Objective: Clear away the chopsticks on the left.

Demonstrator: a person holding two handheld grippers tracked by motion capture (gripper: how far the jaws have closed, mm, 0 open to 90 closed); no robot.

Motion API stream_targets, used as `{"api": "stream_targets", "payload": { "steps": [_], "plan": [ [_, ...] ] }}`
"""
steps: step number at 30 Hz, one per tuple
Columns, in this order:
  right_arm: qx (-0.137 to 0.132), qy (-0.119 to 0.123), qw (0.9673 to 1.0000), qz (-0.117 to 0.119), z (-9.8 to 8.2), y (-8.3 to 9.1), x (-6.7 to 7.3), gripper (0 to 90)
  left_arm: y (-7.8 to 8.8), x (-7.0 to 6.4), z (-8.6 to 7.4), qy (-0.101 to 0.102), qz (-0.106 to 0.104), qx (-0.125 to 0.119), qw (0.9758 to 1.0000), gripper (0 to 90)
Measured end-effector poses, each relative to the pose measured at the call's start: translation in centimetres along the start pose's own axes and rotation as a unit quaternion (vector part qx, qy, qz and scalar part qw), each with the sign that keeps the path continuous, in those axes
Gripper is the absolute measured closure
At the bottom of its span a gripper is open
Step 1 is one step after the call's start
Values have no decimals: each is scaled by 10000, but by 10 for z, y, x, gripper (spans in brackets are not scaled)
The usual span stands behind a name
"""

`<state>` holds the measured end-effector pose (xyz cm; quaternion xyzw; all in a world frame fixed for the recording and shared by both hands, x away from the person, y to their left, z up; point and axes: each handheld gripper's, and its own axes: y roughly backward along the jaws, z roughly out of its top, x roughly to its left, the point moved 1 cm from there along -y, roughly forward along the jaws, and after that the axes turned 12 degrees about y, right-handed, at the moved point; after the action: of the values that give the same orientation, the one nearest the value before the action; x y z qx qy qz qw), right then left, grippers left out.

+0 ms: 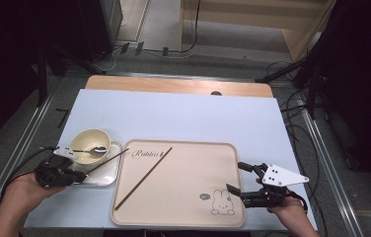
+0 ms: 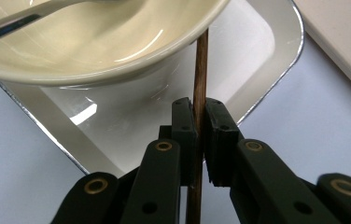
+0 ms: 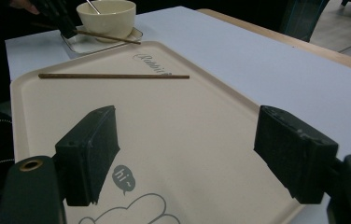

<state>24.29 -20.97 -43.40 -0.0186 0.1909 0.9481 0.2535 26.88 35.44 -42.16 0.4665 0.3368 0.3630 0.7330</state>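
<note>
Wooden chopstick is pinched between the narrowed jaws of the left tool, just beside the bowl on its small dish; its long axis runs from the bowl's near side up toward the tray. Its mate lies diagonally on the tray, right of the bowl. The right tool, jaws wide and empty, hovers far from the bowl, so the left hand is nearer.

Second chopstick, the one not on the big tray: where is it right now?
High view, left side: the chopstick is pinched in the left claw, slanting over the small white dish beside the cream bowl, tip toward the big tray.
</note>
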Motion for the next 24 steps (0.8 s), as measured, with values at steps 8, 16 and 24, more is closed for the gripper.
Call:
{"api": "stream_targets", "payload": {
  "steps": [8,16,24],
  "plan": [
    [9,-3,10000,-2,0,0,0,219,7,-3,1,37,-62,0,10000,854],
    [1,-2,10000,-4,0,0,0,220,14,-8,3,160,-190,-23,9997,857],
    [4,-12,10000,0,0,0,0,220,26,-20,8,302,-339,-210,9987,856]
  ]
}}
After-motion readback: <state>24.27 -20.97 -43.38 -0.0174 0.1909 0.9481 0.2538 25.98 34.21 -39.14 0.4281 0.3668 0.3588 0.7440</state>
